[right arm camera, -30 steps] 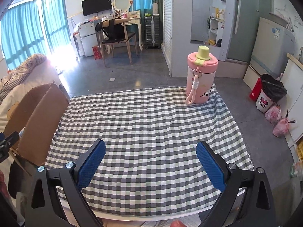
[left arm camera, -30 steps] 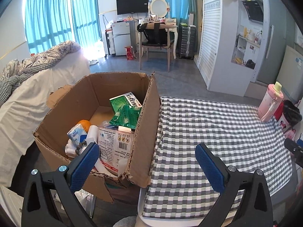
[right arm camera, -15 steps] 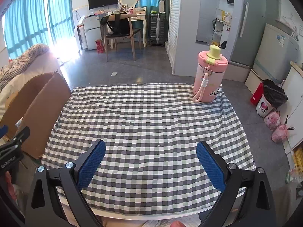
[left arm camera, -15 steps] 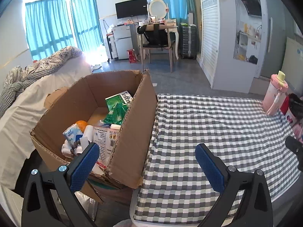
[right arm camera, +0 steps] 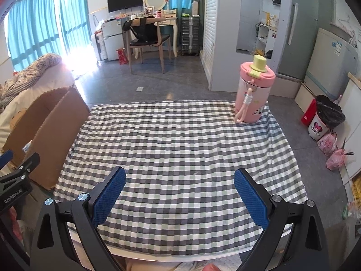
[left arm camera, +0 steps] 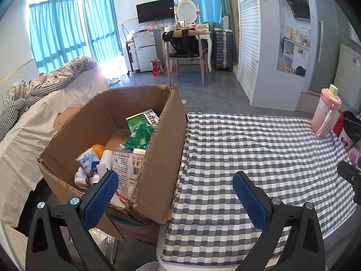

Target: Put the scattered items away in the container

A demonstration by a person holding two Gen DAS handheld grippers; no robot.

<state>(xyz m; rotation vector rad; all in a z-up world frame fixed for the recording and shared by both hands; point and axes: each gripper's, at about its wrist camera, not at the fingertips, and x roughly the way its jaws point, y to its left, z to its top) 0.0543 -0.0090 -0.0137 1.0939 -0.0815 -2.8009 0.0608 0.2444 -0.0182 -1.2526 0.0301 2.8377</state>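
Note:
An open cardboard box (left arm camera: pixel 162 158) stands at the table's left edge; it also shows in the right wrist view (right arm camera: pixel 56 131). Inside lie green packets (left arm camera: pixel 141 128), an orange (left arm camera: pixel 97 149), a tissue pack (left arm camera: pixel 86 160), a bead bracelet (left arm camera: pixel 90 176) and a printed white pack (left arm camera: pixel 126 169). My left gripper (left arm camera: pixel 174 192) is open and empty, above the box's right wall and the table's near left corner. My right gripper (right arm camera: pixel 179 192) is open and empty over the near edge of the checked tablecloth (right arm camera: pixel 180 146). A pink bottle (right arm camera: pixel 253 92) stands upright at the cloth's far right corner, also in the left wrist view (left arm camera: pixel 326 110).
A bed with white sheets (left arm camera: pixel 20 131) lies left of the box. A chair (right arm camera: pixel 146 38) and desk stand beyond the table. A black-bagged bin (right arm camera: pixel 325 117) and pink bags (right arm camera: pixel 335 155) sit on the floor to the right. The right gripper's tip (left arm camera: pixel 348 176) shows at the left view's right edge.
Both grippers have pulled back and risen a little, so the box and table look smaller and farther. Both stay open and empty. Nothing on the table moved.

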